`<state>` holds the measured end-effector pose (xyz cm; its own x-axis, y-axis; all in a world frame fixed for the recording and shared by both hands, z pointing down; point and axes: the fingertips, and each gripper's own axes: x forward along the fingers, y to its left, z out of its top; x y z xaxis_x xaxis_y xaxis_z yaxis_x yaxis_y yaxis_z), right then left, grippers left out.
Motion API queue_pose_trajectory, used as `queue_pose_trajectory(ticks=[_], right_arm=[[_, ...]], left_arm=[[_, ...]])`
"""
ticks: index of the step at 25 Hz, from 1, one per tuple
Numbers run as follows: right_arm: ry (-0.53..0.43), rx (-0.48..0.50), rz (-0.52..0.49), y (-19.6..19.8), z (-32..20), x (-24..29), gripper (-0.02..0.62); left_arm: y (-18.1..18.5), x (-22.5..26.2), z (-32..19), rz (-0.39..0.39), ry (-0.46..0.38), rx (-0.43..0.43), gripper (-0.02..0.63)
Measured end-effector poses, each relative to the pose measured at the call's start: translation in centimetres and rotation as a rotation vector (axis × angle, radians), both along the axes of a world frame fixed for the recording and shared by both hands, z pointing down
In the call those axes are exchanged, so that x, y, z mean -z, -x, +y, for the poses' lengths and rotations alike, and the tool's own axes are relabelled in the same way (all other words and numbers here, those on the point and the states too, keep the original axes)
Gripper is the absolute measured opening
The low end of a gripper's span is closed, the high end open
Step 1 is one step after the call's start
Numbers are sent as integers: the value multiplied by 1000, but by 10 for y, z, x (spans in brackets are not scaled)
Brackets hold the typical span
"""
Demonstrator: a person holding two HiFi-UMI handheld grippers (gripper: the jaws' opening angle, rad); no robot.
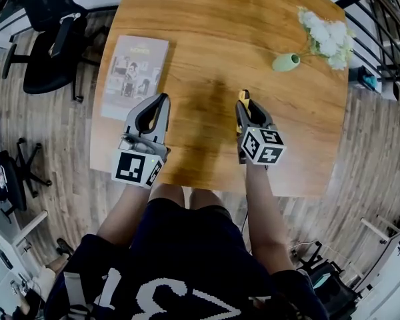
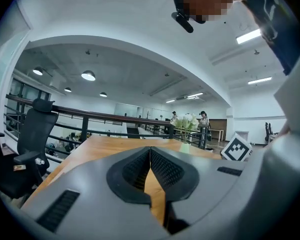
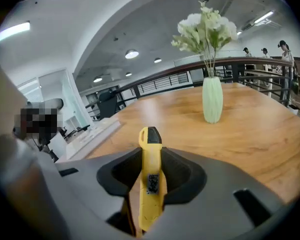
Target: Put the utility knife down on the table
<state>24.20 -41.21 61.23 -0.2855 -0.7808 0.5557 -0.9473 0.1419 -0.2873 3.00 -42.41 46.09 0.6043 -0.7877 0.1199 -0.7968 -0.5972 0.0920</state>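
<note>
A yellow utility knife [image 3: 150, 181] with a black tip is clamped between the jaws of my right gripper [image 3: 151, 156], its tip pointing out over the wooden table [image 3: 250, 134]. In the head view the right gripper [image 1: 245, 103] hovers over the table's near middle, with the knife's yellow end [image 1: 243, 99] showing at its tip. My left gripper [image 1: 163, 100] is over the table's near left; its jaws are closed together with nothing between them. In the left gripper view the left gripper [image 2: 150, 151] shows only bare wood behind the jaws.
A magazine [image 1: 134, 74] lies at the table's left side. A pale green vase [image 1: 286, 61] with white flowers [image 1: 329, 37] stands at the far right; the vase [image 3: 212, 99] is ahead of the knife. A black office chair [image 1: 50, 42] is beside the left edge.
</note>
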Motion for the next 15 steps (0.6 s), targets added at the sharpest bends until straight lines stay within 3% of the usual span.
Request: queue_pose_trajectory(ticks=[9, 12, 15], right_arm=[[156, -10, 49, 0, 14, -49, 129], [134, -22, 36, -3, 14, -40, 134], [40, -47, 45, -12, 7, -6, 76]], left_arm=[[-5, -24, 8, -4, 64, -14, 15], [-6, -19, 9, -6, 57, -18, 15], [-7, -5, 5, -2, 28, -23, 15]])
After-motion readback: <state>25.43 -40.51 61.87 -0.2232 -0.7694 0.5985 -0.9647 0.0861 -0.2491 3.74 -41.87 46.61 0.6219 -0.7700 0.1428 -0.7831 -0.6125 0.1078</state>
